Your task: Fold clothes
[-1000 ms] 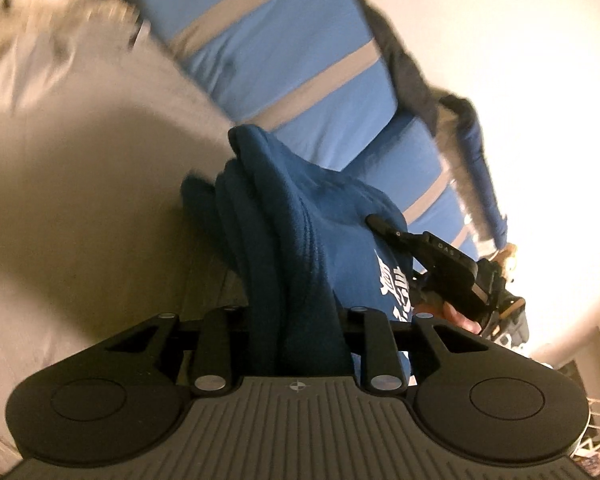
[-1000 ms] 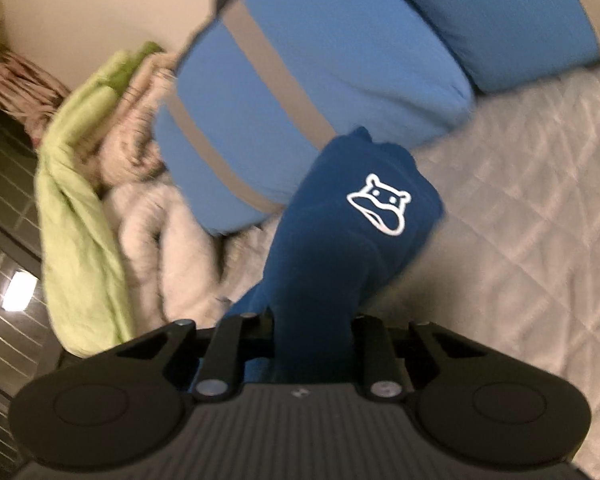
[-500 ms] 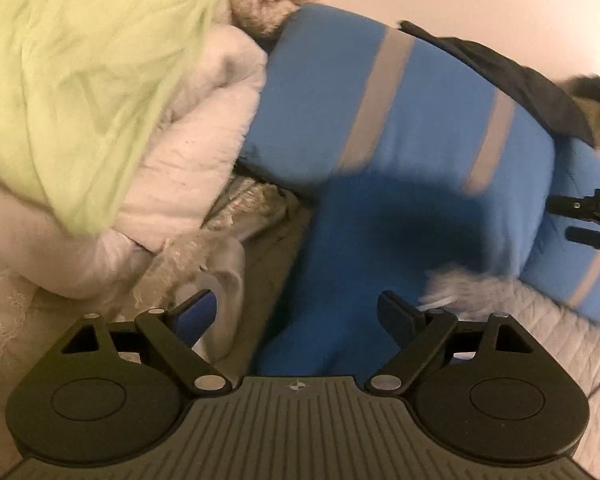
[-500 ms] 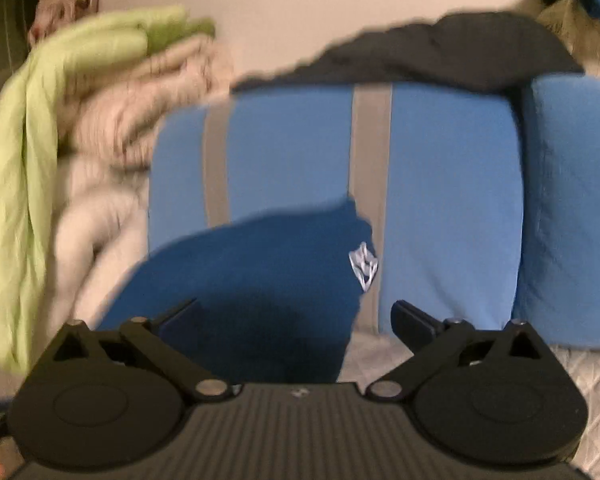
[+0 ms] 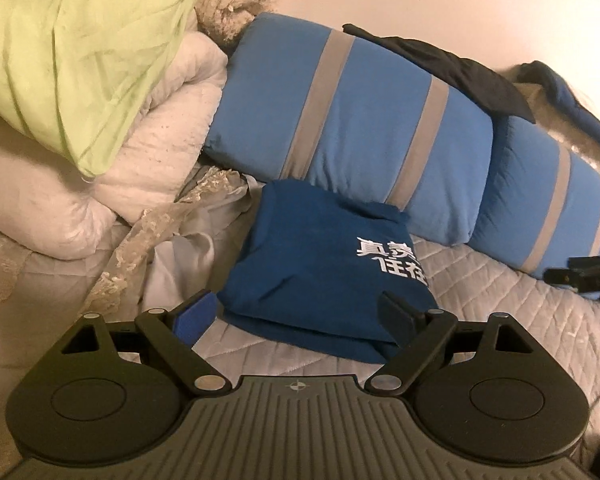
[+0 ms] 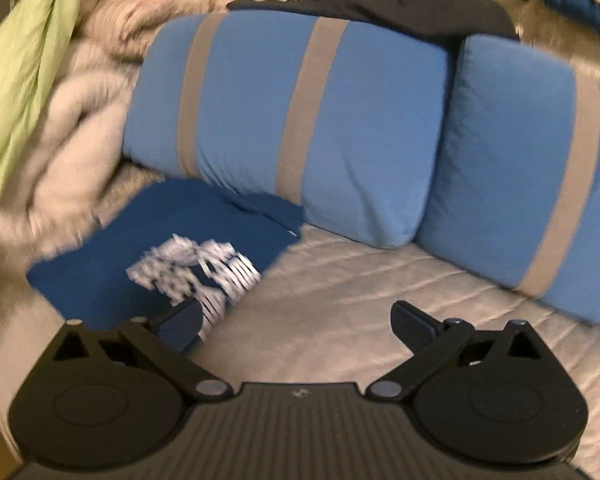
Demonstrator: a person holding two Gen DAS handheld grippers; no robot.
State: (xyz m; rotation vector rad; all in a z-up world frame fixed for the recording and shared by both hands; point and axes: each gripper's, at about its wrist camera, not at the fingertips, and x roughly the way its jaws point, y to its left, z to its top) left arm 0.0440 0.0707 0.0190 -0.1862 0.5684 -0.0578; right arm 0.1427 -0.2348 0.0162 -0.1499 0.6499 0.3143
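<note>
A folded dark blue shirt (image 5: 320, 272) with white printed characters lies flat on the quilted bed, its far edge against a striped blue pillow. My left gripper (image 5: 300, 316) stands open just in front of the shirt's near edge, nothing between its fingers. In the right wrist view the same blue shirt (image 6: 148, 240) lies to the left, blurred. My right gripper (image 6: 296, 320) is open over bare quilt to the shirt's right, its left fingertip (image 6: 180, 320) near the shirt's print. The right gripper's tips (image 5: 584, 274) show at the right edge of the left wrist view.
Two blue pillows with grey stripes (image 5: 352, 116) (image 6: 520, 176) lean along the wall. A dark garment (image 5: 452, 68) lies on top of them. A green sheet (image 5: 72, 48) and white blankets (image 5: 112, 176) pile up at the left. Grey quilt (image 6: 340, 308) spreads to the right.
One second ago both grippers were shut on the hanging blue shirt. Both have opened and let it go; it now lies folded on the bed by the pillow. The right gripper drew away rightward.
</note>
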